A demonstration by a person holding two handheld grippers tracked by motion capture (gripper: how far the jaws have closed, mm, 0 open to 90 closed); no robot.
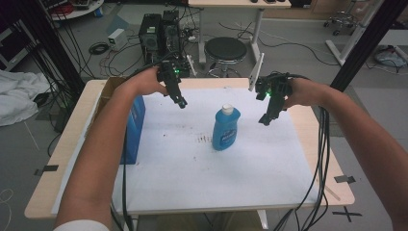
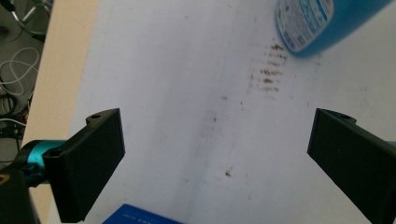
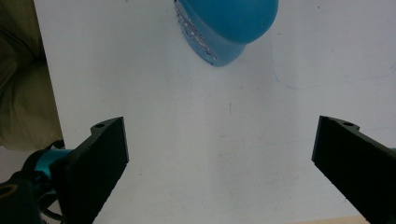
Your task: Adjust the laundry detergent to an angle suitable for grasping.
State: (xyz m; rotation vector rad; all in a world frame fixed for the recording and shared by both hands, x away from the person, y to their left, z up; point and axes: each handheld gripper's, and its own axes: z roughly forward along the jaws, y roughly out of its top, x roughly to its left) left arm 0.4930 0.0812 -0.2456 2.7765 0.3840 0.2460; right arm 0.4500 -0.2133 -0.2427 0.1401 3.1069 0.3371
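Both claws hang above the table with nothing in them — the left gripper (image 1: 181,102) and the right gripper (image 1: 265,120) each have their jaws spread wide, as the two gripper views make plain, with white sheet (image 1: 192,173) showing through the broad gap between the black plates.

Between the two claws, a little nearer the right one and closer to the person than either, stands the blue bottle (image 1: 226,129), upright on the sheet with its white cap (image 1: 227,109) on. From the left gripper's camera the bottle's base (image 2: 308,28) sits ahead and off to one side, beyond a patch of brown smudges (image 2: 271,70); from the right gripper's camera the bottle (image 3: 224,28) lies straight ahead, apart from the jaws.

That flanking stance looks deliberate: jaws opened wide enough to take the bottle's body, hands tilted down toward it from either side. My guess is that one claw is meant to steady the body while the other deals with the cap.

Beyond the left claw's outer side, a blue box (image 1: 136,126) stands on edge against a cardboard carton (image 1: 111,86) — near, but not touched.
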